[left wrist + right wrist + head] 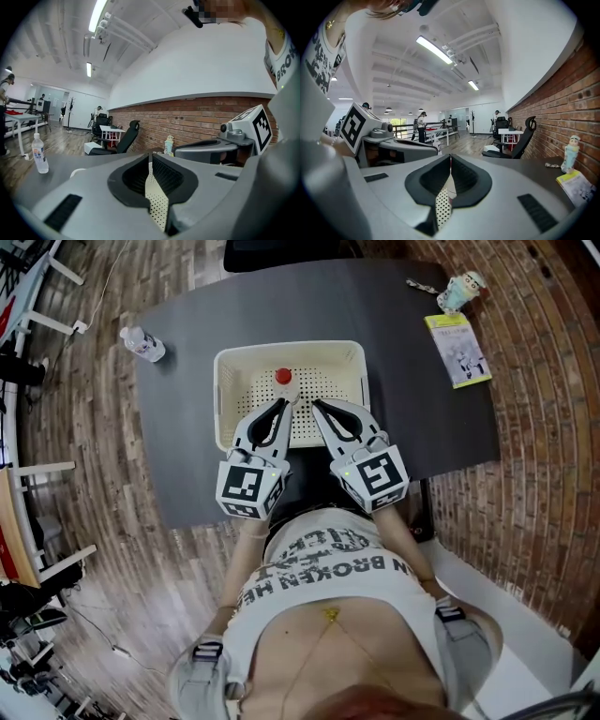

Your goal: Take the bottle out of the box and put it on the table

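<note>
I'm reaching in with nothing grasped: my left gripper (pixel 280 406) and right gripper (pixel 318 407) hang pressed together, empty, over the near rim of the box (pixel 223 390), the red-capped bottle (pixel 283 377) standing inside just beyond, so next one must spread and straddle it.

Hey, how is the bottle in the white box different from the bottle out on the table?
The bottle in the box has a red cap; the bottle on the table has a pale one. The first sits inside the white box, with only its top showing from above; the second stands on the bare table near the left edge. Both appear upright.
</note>
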{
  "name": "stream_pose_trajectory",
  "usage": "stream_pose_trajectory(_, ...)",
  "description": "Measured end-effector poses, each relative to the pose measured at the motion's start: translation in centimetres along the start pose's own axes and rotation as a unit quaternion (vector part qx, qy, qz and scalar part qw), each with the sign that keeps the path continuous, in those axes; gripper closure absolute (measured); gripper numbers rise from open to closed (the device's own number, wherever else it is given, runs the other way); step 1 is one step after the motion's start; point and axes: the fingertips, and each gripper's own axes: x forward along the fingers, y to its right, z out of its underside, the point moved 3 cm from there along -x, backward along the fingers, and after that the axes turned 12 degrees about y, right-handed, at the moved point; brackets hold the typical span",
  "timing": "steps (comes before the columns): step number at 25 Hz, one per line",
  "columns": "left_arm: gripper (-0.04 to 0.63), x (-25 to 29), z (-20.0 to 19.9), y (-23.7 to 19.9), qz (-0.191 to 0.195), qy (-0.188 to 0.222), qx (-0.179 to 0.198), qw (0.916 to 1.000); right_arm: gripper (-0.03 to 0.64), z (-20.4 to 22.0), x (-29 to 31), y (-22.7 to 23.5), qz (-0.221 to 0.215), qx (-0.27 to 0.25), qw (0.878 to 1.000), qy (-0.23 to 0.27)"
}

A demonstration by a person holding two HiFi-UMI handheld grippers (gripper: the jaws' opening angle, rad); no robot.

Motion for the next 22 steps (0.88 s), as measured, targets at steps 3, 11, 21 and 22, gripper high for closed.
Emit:
stream_pose_trajectory(3, 0.587, 0.7, 0.7, -0.8, -0.004, -0.012, 0.005, 0.9999, 0.607, 0.3, -0.2, 0.4, 0.007, 0.006, 1.000, -0.006)
stream_pose_trajectory(11, 0.506, 2.7, 2.1, -2.8, -0.004, -0.032, 0.009, 0.9995, 0.607, 1.0, 0.0, 1.5, 0.027, 0.010, 1.000, -0.011)
stream_pose_trajectory(21, 0.408, 5.3, 5.0, -4.6, 0.009, -0.085, 0.043, 0.9954, 0.607, 2.0, 0.2, 2.6, 0.053, 0.022, 0.998, -0.023)
stream_pose_trajectory(22, 0.408, 5.6, 5.2, -4.7, 0.011, -0.087, 0.045, 0.9952, 0.607, 2.1, 0.2, 2.7, 0.056, 0.023, 0.998, -0.026)
